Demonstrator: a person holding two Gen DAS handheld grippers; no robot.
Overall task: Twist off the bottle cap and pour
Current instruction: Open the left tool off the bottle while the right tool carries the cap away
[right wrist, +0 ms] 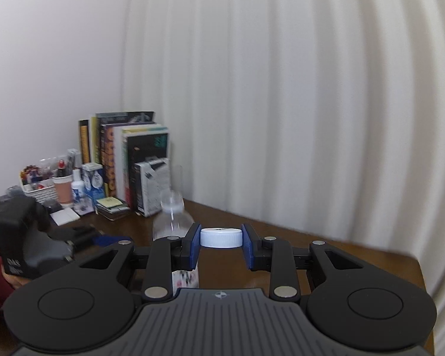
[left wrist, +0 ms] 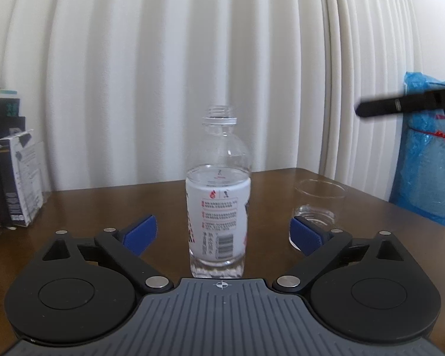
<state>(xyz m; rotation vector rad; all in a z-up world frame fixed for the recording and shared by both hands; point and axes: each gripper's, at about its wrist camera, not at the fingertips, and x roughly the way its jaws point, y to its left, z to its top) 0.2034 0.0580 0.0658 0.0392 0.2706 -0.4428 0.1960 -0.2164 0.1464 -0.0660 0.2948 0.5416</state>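
Note:
A clear water bottle (left wrist: 218, 195) with a white label stands upright on the brown table (left wrist: 103, 204), its neck open and capless. My left gripper (left wrist: 222, 233) is open, its blue pads on either side of the bottle's lower half and not touching it. My right gripper (right wrist: 221, 244) is shut on the white cap (right wrist: 221, 237) and holds it in the air to the right of the bottle (right wrist: 172, 222), above the table. A black finger of the right gripper (left wrist: 406, 105) shows at the upper right of the left wrist view.
An empty clear glass (left wrist: 317, 204) stands right of the bottle, behind the left gripper's right finger. Books and boxes (right wrist: 124, 160) line the table's left side by the wall. A white curtain (left wrist: 192, 59) hangs behind. A blue plastic bag (left wrist: 427, 151) sits beyond the table's right edge.

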